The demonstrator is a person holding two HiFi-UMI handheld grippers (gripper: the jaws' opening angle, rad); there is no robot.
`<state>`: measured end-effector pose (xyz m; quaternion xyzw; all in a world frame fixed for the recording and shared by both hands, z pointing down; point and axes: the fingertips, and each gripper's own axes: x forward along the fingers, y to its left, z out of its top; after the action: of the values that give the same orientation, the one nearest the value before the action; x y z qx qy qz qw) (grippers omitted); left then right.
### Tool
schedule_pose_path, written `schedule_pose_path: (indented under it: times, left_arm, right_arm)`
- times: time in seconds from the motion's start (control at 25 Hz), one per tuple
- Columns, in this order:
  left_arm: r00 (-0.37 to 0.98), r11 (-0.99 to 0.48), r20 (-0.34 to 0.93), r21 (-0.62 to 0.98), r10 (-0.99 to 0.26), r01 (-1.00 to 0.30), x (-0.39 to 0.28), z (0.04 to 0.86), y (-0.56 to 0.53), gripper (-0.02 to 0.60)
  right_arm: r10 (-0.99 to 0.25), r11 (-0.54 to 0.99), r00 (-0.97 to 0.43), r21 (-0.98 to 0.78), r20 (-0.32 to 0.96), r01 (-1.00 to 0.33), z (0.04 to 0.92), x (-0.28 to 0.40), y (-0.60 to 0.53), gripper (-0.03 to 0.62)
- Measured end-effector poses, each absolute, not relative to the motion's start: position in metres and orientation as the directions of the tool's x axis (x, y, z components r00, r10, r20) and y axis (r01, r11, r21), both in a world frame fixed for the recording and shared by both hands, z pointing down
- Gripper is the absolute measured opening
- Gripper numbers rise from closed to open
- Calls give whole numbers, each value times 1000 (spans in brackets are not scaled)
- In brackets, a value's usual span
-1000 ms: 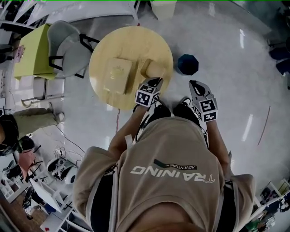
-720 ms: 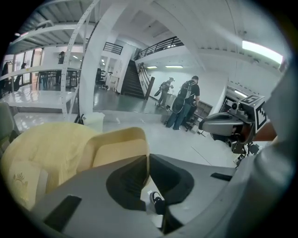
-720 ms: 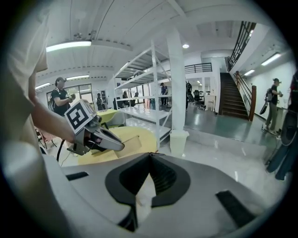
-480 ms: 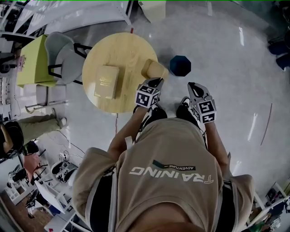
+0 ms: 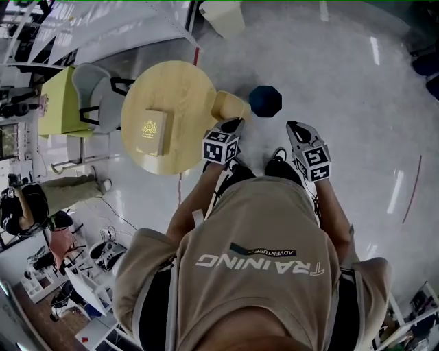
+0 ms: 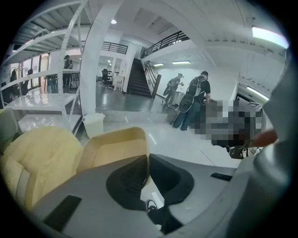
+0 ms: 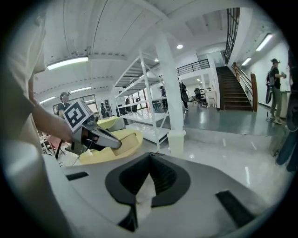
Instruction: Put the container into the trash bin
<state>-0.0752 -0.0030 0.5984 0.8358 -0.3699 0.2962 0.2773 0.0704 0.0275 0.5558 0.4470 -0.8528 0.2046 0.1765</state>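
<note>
My left gripper [image 5: 233, 125] is shut on the near rim of a tan, open-topped container [image 5: 230, 106]. It holds the container in the air just past the right edge of the round yellow table [image 5: 171, 89]. In the left gripper view the jaws [image 6: 148, 160] pinch the container's thin wall [image 6: 116, 146]. A dark blue octagonal bin [image 5: 265, 101] stands on the floor just right of the container. My right gripper [image 5: 296, 128] is shut and holds nothing, to the right of the left one. In the right gripper view, its tips [image 7: 149, 156] meet, with the left gripper [image 7: 93, 135] and container [image 7: 125, 139] ahead on the left.
A flat tan box [image 5: 149, 130] lies on the table. A grey chair [image 5: 96, 86] and a lime table [image 5: 58, 103] stand to the left. A white bin [image 5: 223, 17] sits by white shelving [image 7: 144, 93] ahead. People stand near the stairs [image 6: 188, 100].
Both grippers have moved along with the person. The container, which hung over the table's right side, now hangs just off its edge, closer to the blue bin. The table has slid left in view.
</note>
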Motion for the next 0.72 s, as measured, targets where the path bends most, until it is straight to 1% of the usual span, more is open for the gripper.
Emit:
schedule_pose_path:
  times: [0.24,0.72]
  left_arm:
    - [533,-567,708,226,-463,-792,-43,595,-11,25]
    - [550,-592,707,229,-444,-773,-12,592,-31,25]
  right_arm:
    - [-678,526,-555,-210,481,-824,564,104,19,2]
    - [-676,524,-565,-230,472,-820,561,118,1,2]
